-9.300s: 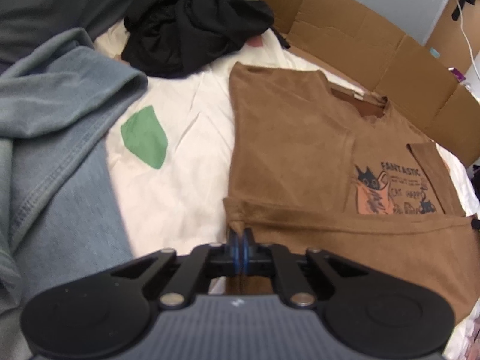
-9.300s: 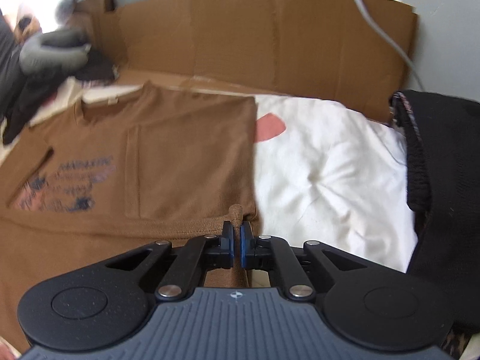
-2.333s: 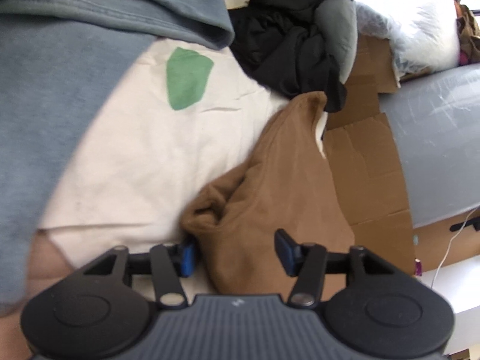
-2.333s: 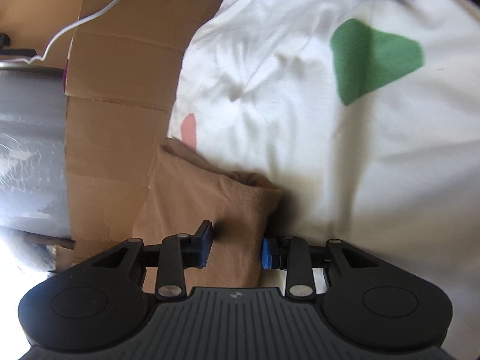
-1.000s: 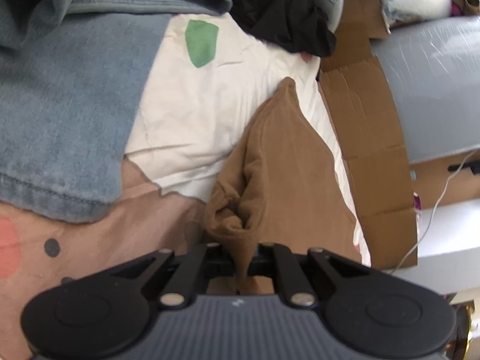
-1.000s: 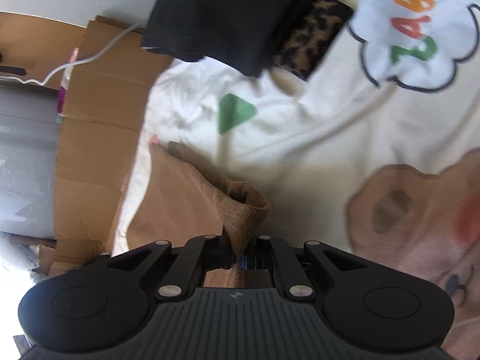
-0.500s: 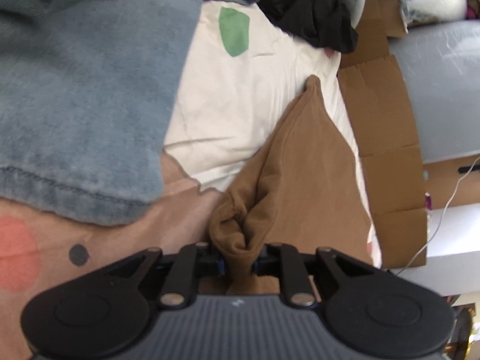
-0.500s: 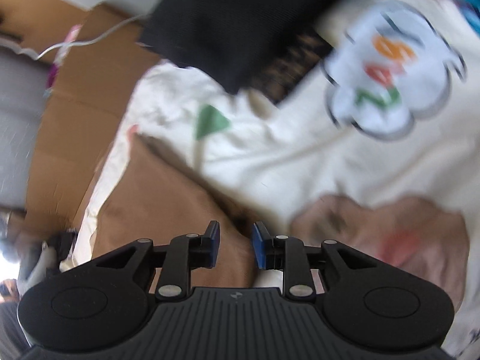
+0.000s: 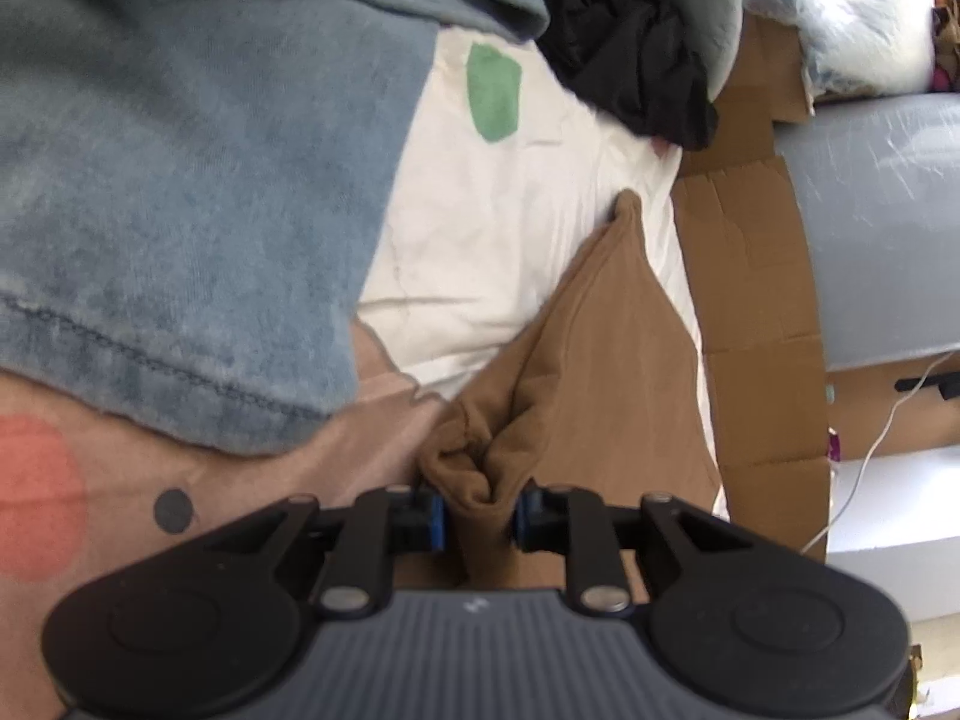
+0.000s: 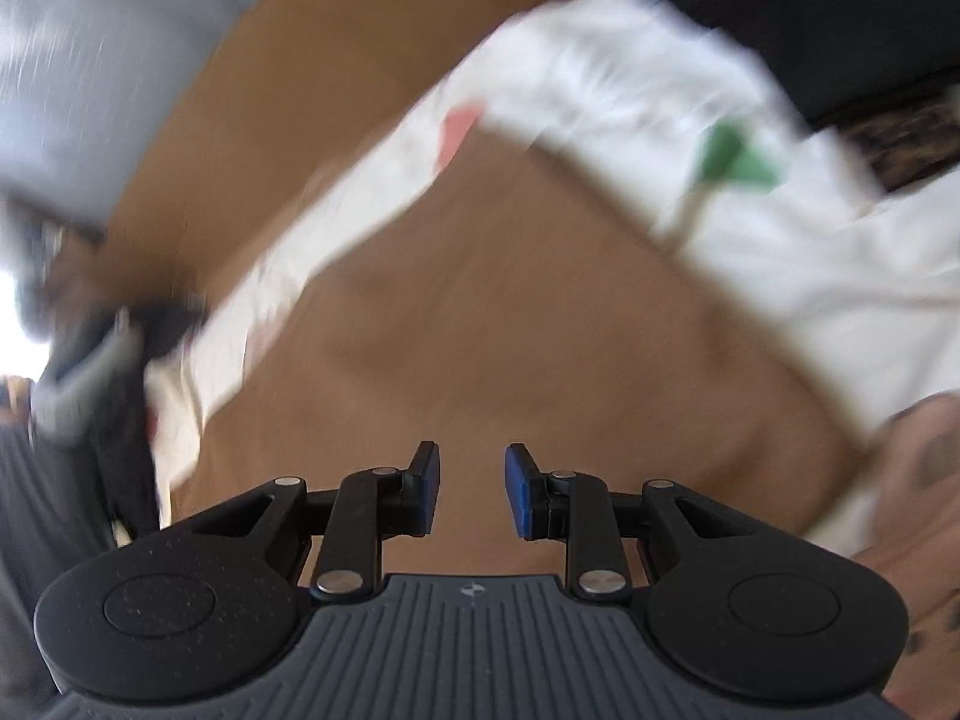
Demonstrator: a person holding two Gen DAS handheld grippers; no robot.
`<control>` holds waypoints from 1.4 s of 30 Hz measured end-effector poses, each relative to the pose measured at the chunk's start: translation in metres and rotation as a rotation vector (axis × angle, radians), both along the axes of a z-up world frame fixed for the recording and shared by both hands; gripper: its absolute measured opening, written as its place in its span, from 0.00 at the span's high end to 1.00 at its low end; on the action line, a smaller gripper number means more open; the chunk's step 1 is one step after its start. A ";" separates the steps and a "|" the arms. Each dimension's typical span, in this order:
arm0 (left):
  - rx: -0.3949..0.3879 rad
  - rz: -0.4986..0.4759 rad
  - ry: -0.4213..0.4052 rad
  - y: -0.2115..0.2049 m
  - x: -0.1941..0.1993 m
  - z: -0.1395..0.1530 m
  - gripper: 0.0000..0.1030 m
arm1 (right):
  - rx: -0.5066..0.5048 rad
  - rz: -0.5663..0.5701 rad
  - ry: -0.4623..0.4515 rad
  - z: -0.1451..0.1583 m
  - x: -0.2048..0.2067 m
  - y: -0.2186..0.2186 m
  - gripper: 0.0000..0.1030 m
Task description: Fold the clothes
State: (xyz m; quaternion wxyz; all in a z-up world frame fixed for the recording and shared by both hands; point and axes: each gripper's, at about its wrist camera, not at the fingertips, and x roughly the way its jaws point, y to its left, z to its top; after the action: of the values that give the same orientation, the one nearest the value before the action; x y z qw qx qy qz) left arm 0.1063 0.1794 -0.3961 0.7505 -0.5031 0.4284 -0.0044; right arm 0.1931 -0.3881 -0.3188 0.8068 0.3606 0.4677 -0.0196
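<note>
The brown T-shirt [image 9: 606, 360] lies folded on the white patterned bedsheet [image 9: 516, 228]. In the left wrist view its near corner is bunched between the blue pads of my left gripper [image 9: 477, 513]. The jaws are opening and the cloth sits loose and puffed between them. The right wrist view is blurred by motion. There my right gripper [image 10: 471, 489] hovers open above the flat brown T-shirt [image 10: 510, 324], with nothing between its fingers.
A blue-grey denim garment [image 9: 180, 192] covers the left side. A black clothes heap [image 9: 630, 42] lies at the back, and brown cardboard [image 9: 756, 312] lines the right edge beside a grey surface [image 9: 882, 222]. Dark clothes [image 10: 810, 18] lie at the right view's top right.
Both grippers were shut on corners of the brown T-shirt. The right one let go, lifted and swung over the shirt. The left one's jaws have parted around the bunched corner.
</note>
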 end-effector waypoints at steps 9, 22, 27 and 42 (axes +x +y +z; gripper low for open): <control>0.029 -0.011 -0.002 -0.006 0.004 -0.001 0.75 | -0.079 0.276 0.030 -0.011 0.007 0.102 0.75; 0.026 0.008 -0.024 -0.006 -0.003 0.013 0.91 | -0.291 0.502 0.110 -0.030 -0.027 0.179 0.85; 0.033 -0.006 -0.040 -0.006 0.002 0.024 0.91 | -0.301 0.521 0.146 -0.033 -0.040 0.178 0.88; 0.094 -0.122 -0.115 -0.017 0.015 0.058 0.91 | -0.355 0.522 0.146 -0.017 -0.045 0.182 0.88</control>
State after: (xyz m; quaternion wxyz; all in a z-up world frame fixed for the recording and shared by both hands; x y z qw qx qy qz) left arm 0.1210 0.1625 -0.3382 0.7950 -0.4390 0.4144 -0.0588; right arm 0.1478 -0.2057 -0.3355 0.7991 0.0798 0.5904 0.0807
